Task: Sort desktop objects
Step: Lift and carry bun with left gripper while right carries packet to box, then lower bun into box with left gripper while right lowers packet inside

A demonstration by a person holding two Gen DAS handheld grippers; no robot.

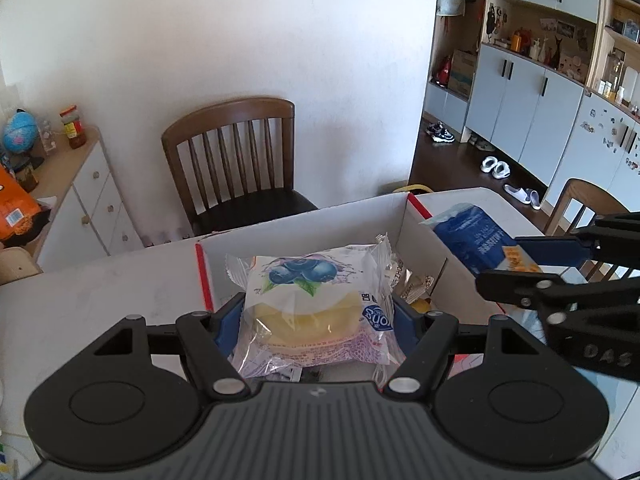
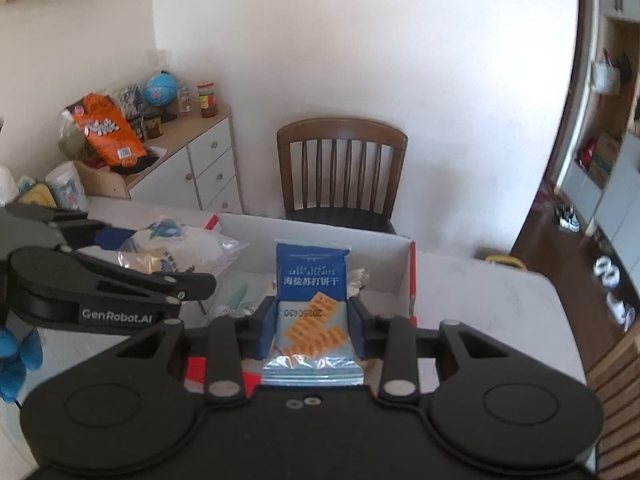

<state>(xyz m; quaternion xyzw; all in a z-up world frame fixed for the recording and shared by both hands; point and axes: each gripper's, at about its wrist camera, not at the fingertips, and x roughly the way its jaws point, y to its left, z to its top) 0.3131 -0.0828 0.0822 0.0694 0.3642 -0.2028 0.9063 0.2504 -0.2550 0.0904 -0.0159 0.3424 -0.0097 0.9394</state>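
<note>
Readable on the blue cracker packet [image 2: 312, 300]: "海盐苏打饼干" in white, with the upside-down number "20250430" just below on the pale band. On the side of the left claw [image 2: 192, 280]: "GenRobot.AI" in white. On the right claw [image 1: 486, 256], seen from the left wrist: "DAS". On the blueberry cake wrapper [image 1: 316, 304]: an inverted blue oval logo, only partly legible.

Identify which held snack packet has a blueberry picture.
The clear-wrapped cake packet in the left hand-held gripper; the right hand-held gripper's blue cracker packet shows crackers.
</note>
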